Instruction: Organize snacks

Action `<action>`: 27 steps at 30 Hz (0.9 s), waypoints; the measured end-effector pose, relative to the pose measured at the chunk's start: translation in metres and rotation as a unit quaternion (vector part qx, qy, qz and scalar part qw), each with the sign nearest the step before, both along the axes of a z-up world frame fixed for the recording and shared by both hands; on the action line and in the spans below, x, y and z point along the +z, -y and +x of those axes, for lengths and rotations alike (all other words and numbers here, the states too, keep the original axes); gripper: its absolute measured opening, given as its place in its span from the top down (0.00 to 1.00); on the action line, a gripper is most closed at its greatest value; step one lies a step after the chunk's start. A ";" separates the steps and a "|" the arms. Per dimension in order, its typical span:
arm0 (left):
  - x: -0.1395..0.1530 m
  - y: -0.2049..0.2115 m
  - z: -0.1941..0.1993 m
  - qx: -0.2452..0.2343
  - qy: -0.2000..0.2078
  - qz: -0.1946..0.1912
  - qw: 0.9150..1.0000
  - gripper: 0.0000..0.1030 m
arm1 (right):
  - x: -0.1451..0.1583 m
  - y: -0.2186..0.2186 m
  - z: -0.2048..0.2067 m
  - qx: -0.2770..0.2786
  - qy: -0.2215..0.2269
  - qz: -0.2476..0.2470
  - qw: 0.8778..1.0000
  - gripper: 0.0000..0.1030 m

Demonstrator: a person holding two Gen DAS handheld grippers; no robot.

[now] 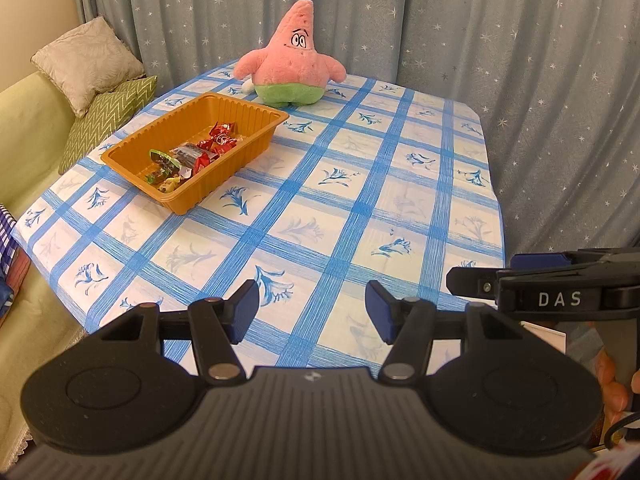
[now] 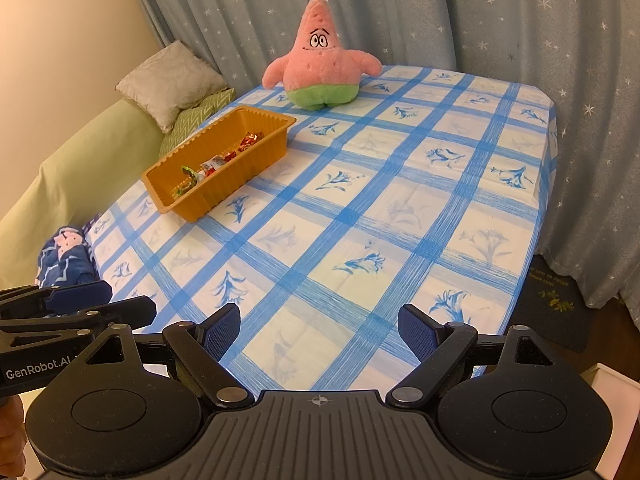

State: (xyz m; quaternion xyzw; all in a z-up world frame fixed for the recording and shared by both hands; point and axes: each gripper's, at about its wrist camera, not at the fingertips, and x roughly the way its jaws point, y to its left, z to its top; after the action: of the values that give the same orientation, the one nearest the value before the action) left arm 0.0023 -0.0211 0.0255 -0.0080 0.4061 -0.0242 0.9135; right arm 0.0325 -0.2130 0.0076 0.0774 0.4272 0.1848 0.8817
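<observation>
Starry grey-blue curtains (image 1: 500,60) hang all around the back, and a table with a blue-and-white checked floral tablecloth (image 1: 360,208) fills the middle of both views. On the left edge of the frame there's a pale green sofa (image 1: 28,132) with a beige cushion (image 1: 86,62) and a green zigzag one (image 1: 108,120) leaning against it.

The snacks (image 1: 192,154) are already sitting in an orange plastic tray (image 1: 132,160), which is left of centre in both shots, near the table's left edge. Looks like red-wrapped candies, a green-wrapped one and a clear packet, all jumbled along the bottom of the tray. Just past the tray's far corner, top middle of the frame, a pink starfish plush (image 1: 292,64) with green shorts stands upright on the cloth.

Both grippers sit at the bottom of their own views, over the near edge of the table. The left gripper (image 1: 312,312) has its blue pads (image 1: 246,310) spread apart with nothing between them. Same deal with the right gripper (image 2: 320,338), gaping and holding nothing. Each one also pokes into the other's view from the side.
</observation>
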 end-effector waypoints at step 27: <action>-0.002 -0.002 0.002 0.000 0.000 0.000 1.000 0.43 | -0.001 -0.003 0.002 0.000 -0.001 0.001 1.000 0.17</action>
State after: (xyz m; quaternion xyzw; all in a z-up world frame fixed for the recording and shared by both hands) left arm 0.0040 -0.0191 0.0237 -0.0085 0.4061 -0.0241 0.9135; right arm 0.0348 -0.2100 0.0066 0.0780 0.4278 0.1854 0.8812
